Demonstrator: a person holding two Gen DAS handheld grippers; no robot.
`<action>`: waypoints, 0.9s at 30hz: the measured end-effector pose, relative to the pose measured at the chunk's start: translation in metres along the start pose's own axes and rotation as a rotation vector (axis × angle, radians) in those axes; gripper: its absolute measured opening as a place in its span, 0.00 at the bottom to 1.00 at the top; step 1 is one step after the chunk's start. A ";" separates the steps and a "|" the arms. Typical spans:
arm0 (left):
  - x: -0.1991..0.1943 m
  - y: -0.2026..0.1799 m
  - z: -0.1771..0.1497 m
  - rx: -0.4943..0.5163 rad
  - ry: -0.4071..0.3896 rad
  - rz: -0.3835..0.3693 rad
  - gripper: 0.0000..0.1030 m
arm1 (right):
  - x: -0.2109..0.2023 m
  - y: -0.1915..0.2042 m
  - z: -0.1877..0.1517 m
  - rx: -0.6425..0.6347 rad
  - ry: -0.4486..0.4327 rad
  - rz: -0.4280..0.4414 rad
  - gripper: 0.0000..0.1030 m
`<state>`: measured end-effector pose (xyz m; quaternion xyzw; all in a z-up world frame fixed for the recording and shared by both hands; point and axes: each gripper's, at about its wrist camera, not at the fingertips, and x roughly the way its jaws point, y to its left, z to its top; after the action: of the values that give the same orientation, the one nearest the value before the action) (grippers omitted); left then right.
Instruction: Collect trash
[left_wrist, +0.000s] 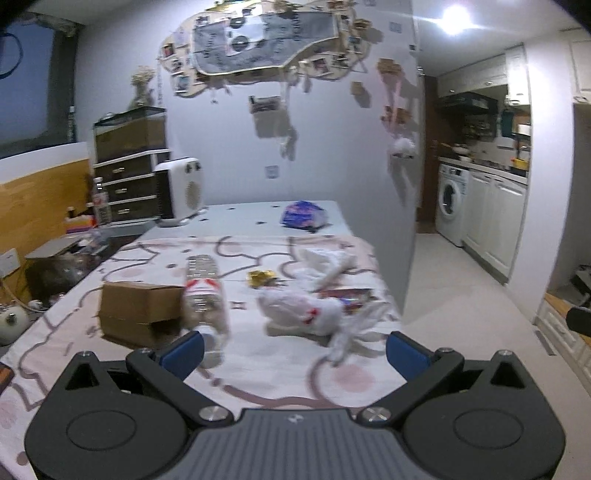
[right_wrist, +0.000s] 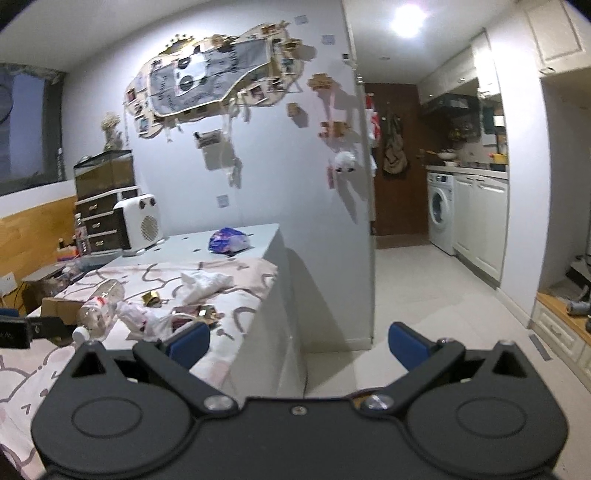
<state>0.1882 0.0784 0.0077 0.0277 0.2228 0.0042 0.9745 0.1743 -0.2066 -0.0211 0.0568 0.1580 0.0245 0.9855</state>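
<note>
Trash lies on a table under a pink patterned cloth (left_wrist: 258, 365). An empty clear plastic bottle (left_wrist: 204, 295) lies beside a brown cardboard box (left_wrist: 138, 312). A crumpled white bag (left_wrist: 306, 312), a gold wrapper (left_wrist: 261, 277), white tissue (left_wrist: 321, 260) and a red wrapper (left_wrist: 351, 295) lie to the right. My left gripper (left_wrist: 295, 350) is open and empty, just in front of the bottle and the bag. My right gripper (right_wrist: 299, 343) is open and empty, off the table's right edge over the floor. The bottle (right_wrist: 99, 312) and the bag (right_wrist: 144, 319) show at its left.
A blue-purple snack bag (left_wrist: 303, 218) and a white heater (left_wrist: 181, 190) sit at the table's far end. A drawer unit (left_wrist: 129, 184) stands at the back left. A white wall (right_wrist: 332, 221) borders the table's right. A tiled floor (right_wrist: 424, 295) leads to a washing machine (right_wrist: 441, 210).
</note>
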 end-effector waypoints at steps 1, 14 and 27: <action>0.002 0.006 -0.001 -0.002 -0.001 0.009 1.00 | 0.004 0.004 0.000 0.000 -0.003 0.009 1.00; 0.043 0.081 -0.015 -0.103 0.018 0.020 1.00 | 0.073 0.077 -0.004 -0.121 -0.002 0.183 1.00; 0.114 0.098 -0.005 -0.178 0.077 0.081 0.64 | 0.162 0.123 -0.010 -0.233 0.121 0.347 0.69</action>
<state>0.2889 0.1785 -0.0408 -0.0504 0.2575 0.0646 0.9628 0.3212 -0.0731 -0.0654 -0.0327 0.2007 0.2151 0.9552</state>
